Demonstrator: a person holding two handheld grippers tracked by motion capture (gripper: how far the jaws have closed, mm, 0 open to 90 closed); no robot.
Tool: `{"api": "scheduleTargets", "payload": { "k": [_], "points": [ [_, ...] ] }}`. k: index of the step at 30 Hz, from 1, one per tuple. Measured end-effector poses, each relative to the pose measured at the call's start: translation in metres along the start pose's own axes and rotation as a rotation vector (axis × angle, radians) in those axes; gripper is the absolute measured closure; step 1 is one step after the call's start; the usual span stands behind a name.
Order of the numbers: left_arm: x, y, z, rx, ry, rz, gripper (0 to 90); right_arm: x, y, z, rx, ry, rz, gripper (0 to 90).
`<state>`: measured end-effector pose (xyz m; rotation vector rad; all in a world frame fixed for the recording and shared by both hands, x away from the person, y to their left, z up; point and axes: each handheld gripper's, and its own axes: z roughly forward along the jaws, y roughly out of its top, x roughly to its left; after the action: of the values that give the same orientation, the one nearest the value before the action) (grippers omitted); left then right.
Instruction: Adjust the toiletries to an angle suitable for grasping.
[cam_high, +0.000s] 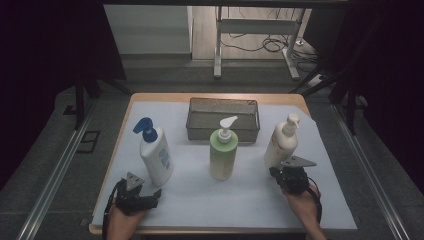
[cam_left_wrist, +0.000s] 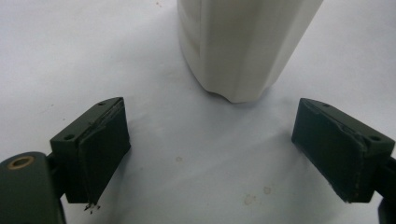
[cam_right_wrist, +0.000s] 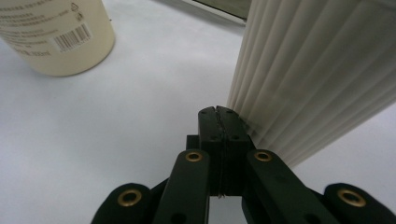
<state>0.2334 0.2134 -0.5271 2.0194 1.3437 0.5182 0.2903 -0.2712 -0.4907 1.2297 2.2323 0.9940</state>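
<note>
Three pump bottles stand in a row on the white sheet. On the left is a white bottle with a blue pump (cam_high: 156, 156), in the middle a green bottle (cam_high: 223, 152), on the right a ribbed cream bottle (cam_high: 281, 142). My left gripper (cam_high: 154, 196) lies low near the front edge, open, just short of the white bottle's base (cam_left_wrist: 243, 46); its jaws (cam_left_wrist: 215, 149) hold nothing. My right gripper (cam_high: 276, 173) is shut and empty, its tips (cam_right_wrist: 219, 115) right beside the ribbed cream bottle's foot (cam_right_wrist: 317, 79). The green bottle's base (cam_right_wrist: 60, 37) stands to the far left.
A wire mesh basket (cam_high: 223, 134) stands behind the bottles at the table's back middle. The white sheet (cam_high: 200, 200) covers most of the wooden table. Bare sheet lies between the bottles and along the front edge. Beyond the table are dark floor and a stand's legs.
</note>
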Motion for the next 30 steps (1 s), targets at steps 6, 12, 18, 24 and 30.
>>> {"api": "scheduleTargets", "payload": {
  "k": [6, 12, 18, 24, 30],
  "points": [
    [0.000, 0.000, 0.000, 0.000, 0.000, 0.000, 10.7, -0.007, -0.005, -0.003, 0.012, -0.008, 0.007, 89.5],
    [0.000, 0.000, 0.000, 0.000, 0.000, 0.000, 10.7, -0.016, -0.009, -0.007, 0.014, -0.025, 0.025, 88.9],
    [0.000, 0.000, 0.000, 0.000, 0.000, 0.000, 10.8, -0.026, -0.012, -0.009, 0.015, -0.039, 0.044, 88.0],
    [0.000, 0.000, 0.000, 0.000, 0.000, -0.001, 10.7, -0.023, -0.011, -0.010, 0.020, -0.034, 0.030, 81.8],
    [0.000, 0.000, 0.000, 0.000, 0.000, 0.000, 10.7, -0.019, -0.010, -0.020, 0.017, -0.025, 0.009, 76.9]
  ]
}}
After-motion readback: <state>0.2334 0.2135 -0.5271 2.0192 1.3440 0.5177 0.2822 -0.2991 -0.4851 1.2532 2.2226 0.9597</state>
